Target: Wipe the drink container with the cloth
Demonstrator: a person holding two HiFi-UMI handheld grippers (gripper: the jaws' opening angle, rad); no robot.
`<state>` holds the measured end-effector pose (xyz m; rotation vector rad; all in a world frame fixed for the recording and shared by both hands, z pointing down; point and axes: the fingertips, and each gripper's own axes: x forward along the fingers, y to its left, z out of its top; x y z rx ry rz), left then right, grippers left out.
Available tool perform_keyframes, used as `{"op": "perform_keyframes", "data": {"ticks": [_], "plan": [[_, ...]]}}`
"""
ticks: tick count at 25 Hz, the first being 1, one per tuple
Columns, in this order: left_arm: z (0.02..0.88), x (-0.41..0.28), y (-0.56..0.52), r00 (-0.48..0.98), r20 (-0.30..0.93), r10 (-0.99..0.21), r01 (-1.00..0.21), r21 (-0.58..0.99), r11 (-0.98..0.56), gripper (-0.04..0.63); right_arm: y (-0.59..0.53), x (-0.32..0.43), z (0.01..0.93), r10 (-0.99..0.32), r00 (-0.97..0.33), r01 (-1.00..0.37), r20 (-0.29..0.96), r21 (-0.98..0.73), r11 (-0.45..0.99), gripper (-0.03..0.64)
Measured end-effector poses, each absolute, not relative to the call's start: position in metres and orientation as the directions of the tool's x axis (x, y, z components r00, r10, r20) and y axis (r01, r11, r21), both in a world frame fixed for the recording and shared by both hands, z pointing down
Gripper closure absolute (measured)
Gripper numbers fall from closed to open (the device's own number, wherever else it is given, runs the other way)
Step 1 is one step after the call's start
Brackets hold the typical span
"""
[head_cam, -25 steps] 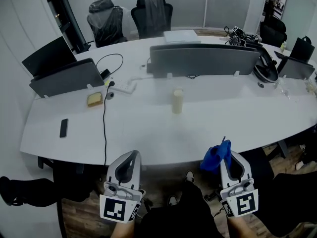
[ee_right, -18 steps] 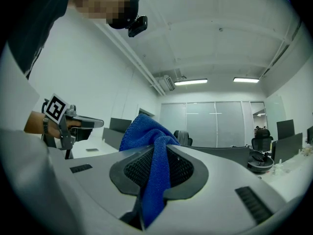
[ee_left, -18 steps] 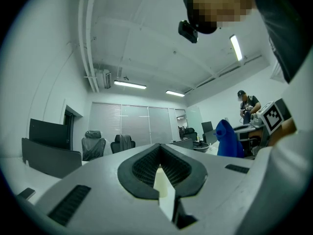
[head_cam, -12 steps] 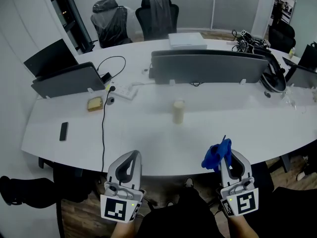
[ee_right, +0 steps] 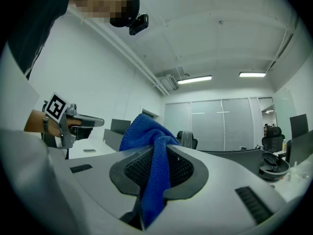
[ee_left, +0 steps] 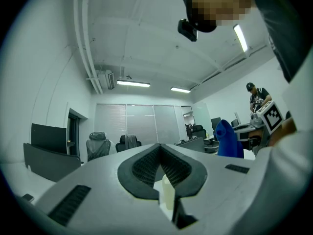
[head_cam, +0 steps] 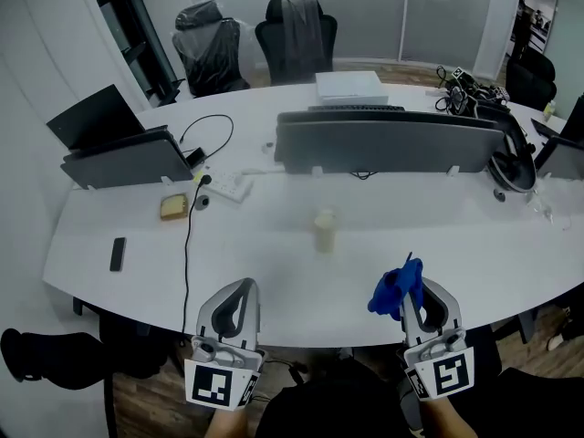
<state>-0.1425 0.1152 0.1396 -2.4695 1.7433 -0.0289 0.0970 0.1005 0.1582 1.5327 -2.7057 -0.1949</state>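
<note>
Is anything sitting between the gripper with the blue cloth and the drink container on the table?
Nothing visible does. Only bare white table lies between the right gripper, shut on the blue cloth, and the drink container ahead to its left.

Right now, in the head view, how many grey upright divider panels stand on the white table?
3 grey divider panels: the left panel, the long middle panel, and the right panel, partly cut off by the frame edge. Others may lie outside the view.
</note>
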Motion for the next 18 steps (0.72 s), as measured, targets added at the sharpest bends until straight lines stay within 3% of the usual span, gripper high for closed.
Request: {"op": "perform_keyframes", "data": {"ticks": [10,18], "plan": [[0.127,-0.110,0.076,0.336,-0.097,-0.937,-0.940,-0.102,-0.327,0.592,0.054,0.119,0.156,-0.833,-0.553,-0.829,-0.030,0.125,0.546,0.566],[0.143,-0.114,0.057,0.292,-0.048,-0.955,-0.954,-0.091,-0.287,0.592,0.018,0.104,0.175,-0.798,-0.602,-0.796,-0.011,0.088,0.599,0.566]]}}
